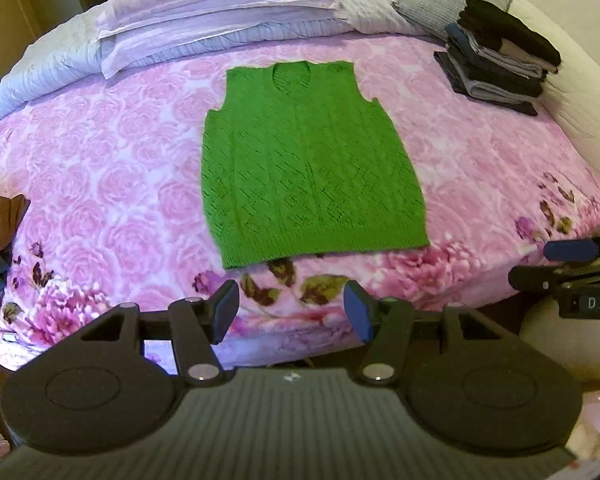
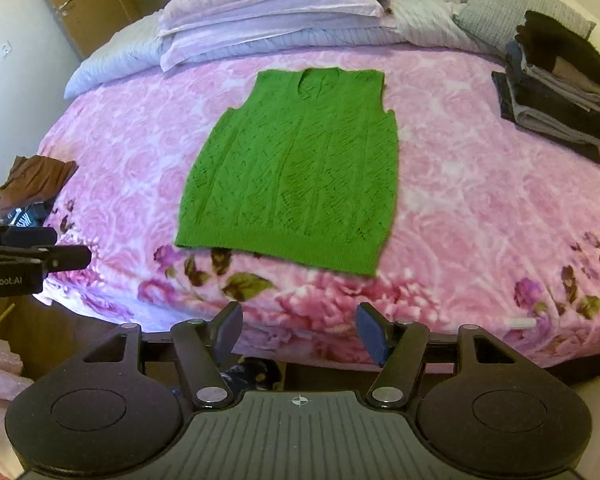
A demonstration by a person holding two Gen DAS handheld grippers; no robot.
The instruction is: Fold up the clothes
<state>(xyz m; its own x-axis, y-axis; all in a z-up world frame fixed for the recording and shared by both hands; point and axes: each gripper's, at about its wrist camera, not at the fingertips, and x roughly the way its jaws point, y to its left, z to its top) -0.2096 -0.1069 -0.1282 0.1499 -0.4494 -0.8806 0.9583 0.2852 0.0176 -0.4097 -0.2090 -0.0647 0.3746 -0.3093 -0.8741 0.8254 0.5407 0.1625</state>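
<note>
A green knitted sleeveless vest (image 1: 308, 160) (image 2: 300, 168) lies spread flat on the pink floral bedspread (image 1: 100, 168) (image 2: 480, 200), neck toward the pillows and hem toward me. My left gripper (image 1: 291, 300) hovers above the near edge of the bed, just short of the hem, open with nothing between its blue pads. My right gripper (image 2: 300, 316) hangs likewise before the hem, open and empty. Each gripper shows at the side edge of the other's view: the right gripper's fingers (image 1: 568, 250) and the left gripper's fingers (image 2: 40, 248).
A stack of folded dark and grey clothes (image 1: 500, 60) (image 2: 560, 92) sits at the far right of the bed. A loose heap of brown and striped clothes (image 1: 0, 220) (image 2: 32, 184) lies at the left edge. Lilac pillows (image 1: 220, 12) (image 2: 268, 12) line the head.
</note>
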